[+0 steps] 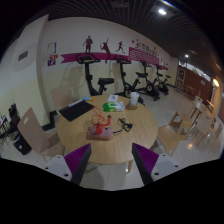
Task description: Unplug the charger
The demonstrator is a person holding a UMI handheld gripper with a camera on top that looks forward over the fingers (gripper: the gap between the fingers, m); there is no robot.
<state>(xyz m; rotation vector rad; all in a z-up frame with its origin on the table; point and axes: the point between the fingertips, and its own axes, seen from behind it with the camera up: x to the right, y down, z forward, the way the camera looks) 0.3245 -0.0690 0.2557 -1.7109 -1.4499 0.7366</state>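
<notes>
While the round wooden table (108,135) with its clutter lies well beyond, the claw (112,163) is held wide open and empty, apparently for approach; no charger can be discerned.

The near stretch of tabletop (112,143) lies bare ahead. Farther on, clutter (105,125) crowds the middle, and chairs (38,138) hem in both sides.

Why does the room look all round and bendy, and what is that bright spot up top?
In the gripper view, the wide-angle lens bends the wall and round table into curves; the bright spot is a ceiling light glaring; the hand-held gripper is open, fingers apart at the table's near edge.
</notes>
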